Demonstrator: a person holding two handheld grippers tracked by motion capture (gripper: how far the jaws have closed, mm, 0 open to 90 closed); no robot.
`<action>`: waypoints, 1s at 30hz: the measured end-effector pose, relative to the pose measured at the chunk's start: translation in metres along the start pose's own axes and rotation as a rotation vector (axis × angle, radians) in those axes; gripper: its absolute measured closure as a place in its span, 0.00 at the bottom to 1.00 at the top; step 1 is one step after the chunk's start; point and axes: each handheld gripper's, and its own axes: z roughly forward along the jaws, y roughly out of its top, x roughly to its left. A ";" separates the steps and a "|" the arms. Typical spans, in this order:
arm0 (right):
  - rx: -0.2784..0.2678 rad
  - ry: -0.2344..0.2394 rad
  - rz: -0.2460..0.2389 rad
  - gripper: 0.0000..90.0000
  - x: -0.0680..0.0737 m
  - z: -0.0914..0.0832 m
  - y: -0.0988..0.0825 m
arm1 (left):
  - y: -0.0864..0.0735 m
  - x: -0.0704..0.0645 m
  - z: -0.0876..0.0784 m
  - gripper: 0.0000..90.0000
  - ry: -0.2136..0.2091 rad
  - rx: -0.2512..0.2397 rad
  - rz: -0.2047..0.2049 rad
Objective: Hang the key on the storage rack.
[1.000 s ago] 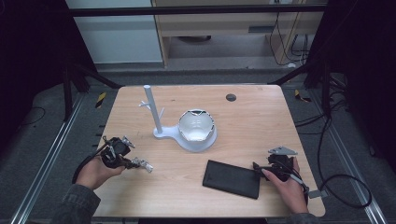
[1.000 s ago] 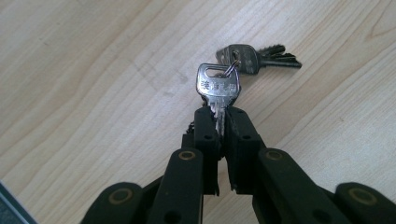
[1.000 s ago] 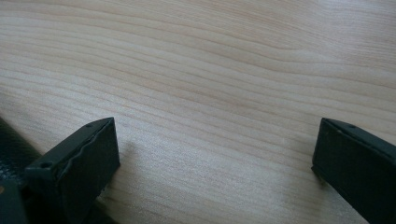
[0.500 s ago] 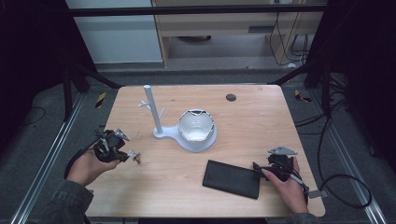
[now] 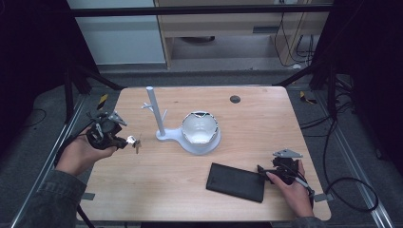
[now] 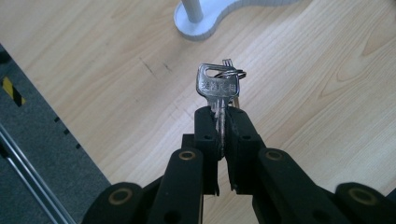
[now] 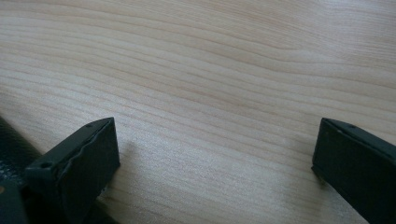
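Lifted off the wooden desk [image 5: 157, 185] since a second ago, my left claw [image 6: 223, 122] stays clamped on the silver keys on a ring [image 6: 218, 85], held near the white stand [image 5: 164, 124]. My right claw [image 7: 212, 154] rests wide apart beside the flat black case [image 5: 236, 182].

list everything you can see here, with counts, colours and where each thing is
keys: a small bunch on a ring, silver, clamped in the left gripper above the table's left side
stand with post and bowl: one, white, table centre
flat case: one, black, near edge, beside the right gripper
round cap: one, dark, far edge
table: one, light wood
left gripper: black, shut on the keys
right gripper: black, open, low over bare wood
hands: two, grey sleeve on the left
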 end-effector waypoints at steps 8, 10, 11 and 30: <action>0.001 -0.002 -0.001 0.01 0.000 0.000 0.000 | 0.022 0.013 -0.023 0.93 0.010 -0.028 -0.012; 0.001 -0.002 0.000 0.01 0.000 0.000 0.000 | 0.032 0.019 -0.030 0.93 0.021 -0.034 -0.017; 0.001 -0.002 0.000 0.01 0.000 0.000 0.000 | 0.032 0.019 -0.030 0.93 0.021 -0.034 -0.017; -0.003 -0.001 -0.001 0.01 0.000 0.000 0.000 | 0.072 0.035 -0.029 0.93 0.036 -0.033 -0.014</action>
